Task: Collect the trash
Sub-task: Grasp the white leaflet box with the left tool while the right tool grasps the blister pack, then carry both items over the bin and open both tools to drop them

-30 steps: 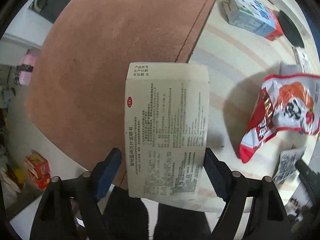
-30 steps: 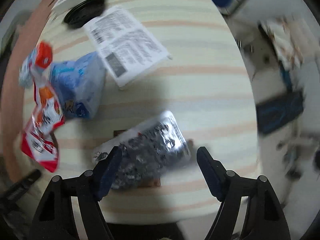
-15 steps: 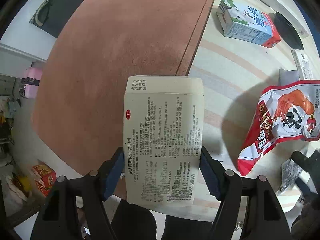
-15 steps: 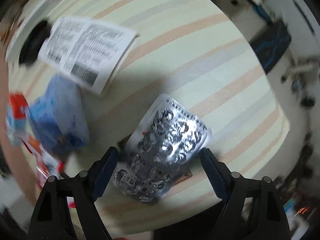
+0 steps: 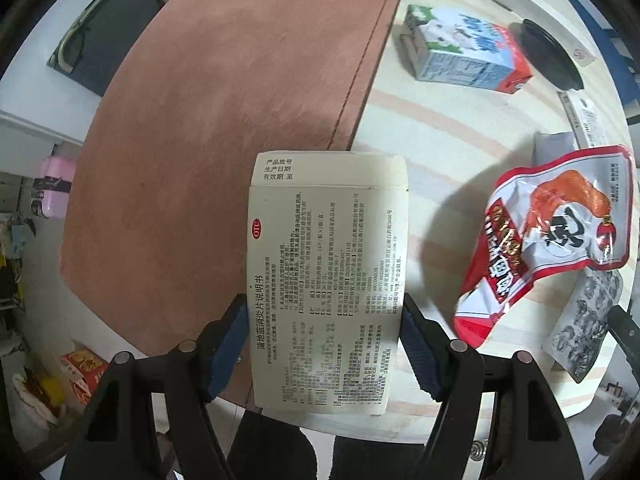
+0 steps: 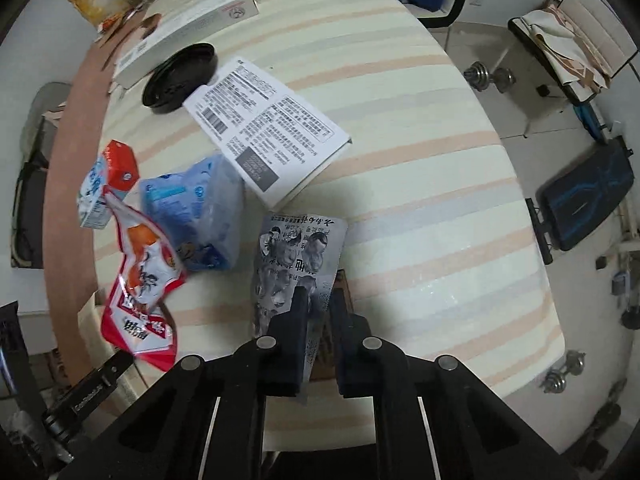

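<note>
Above striped bench (image 6: 400, 160): right gripper (image 6: 319, 300) fingers pinched silver wrapper (image 6: 298, 256), long axis along fingers; left gripper (image 5: 322, 320) fingers clamped medicine box (image 5: 328, 280) across its width.

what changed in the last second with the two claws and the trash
The right claw closed: a second ago its jaws stood wide around the silver wrapper, now they pinch its near edge. The left claw tightened a little on the cream medicine box, which it held throughout. The red snack bag and milk carton stayed put.
</note>
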`<action>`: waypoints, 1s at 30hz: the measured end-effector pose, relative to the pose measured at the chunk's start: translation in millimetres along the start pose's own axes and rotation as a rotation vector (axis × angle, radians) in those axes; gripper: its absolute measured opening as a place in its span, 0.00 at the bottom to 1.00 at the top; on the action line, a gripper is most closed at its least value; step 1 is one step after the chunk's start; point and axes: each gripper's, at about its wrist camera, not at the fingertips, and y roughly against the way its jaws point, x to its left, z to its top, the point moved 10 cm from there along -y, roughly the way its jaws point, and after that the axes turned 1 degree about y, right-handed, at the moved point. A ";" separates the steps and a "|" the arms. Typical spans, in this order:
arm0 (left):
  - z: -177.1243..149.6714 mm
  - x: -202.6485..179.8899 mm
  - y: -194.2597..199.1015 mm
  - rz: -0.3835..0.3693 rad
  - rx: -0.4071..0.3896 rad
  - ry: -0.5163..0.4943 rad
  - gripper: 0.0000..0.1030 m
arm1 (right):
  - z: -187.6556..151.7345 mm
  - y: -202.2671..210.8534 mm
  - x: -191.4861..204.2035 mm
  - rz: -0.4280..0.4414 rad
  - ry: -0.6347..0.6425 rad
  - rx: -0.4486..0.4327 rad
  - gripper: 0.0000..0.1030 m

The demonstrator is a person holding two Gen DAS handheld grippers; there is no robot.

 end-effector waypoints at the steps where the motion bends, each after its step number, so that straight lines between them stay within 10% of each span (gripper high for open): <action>1: 0.1 -0.3 0.8 0.000 -0.002 -0.004 0.68 | -1.0 2.3 -0.1 0.015 -0.008 0.000 0.11; 13: -4.7 7.7 16.9 -0.007 -0.059 -0.022 0.68 | -10.2 12.7 -4.7 0.081 -0.029 0.043 0.04; 14: -5.8 9.0 15.1 -0.002 -0.060 -0.019 0.68 | -11.8 8.2 -5.8 0.082 -0.052 0.065 0.12; 16: -7.3 13.3 13.2 0.003 -0.050 -0.009 0.68 | -10.3 -3.4 -4.8 0.099 -0.112 0.072 0.76; 17: -8.9 15.6 10.6 0.007 -0.043 -0.003 0.68 | -6.8 -9.7 -3.3 0.084 -0.126 0.059 0.80; 23: -20.5 25.3 -5.5 0.028 -0.017 0.010 0.68 | -5.2 -40.9 14.2 -0.168 -0.034 0.054 0.77; 30: -31.2 29.6 -4.3 0.013 -0.035 -0.012 0.68 | -21.8 -35.2 10.6 -0.171 0.013 0.024 0.65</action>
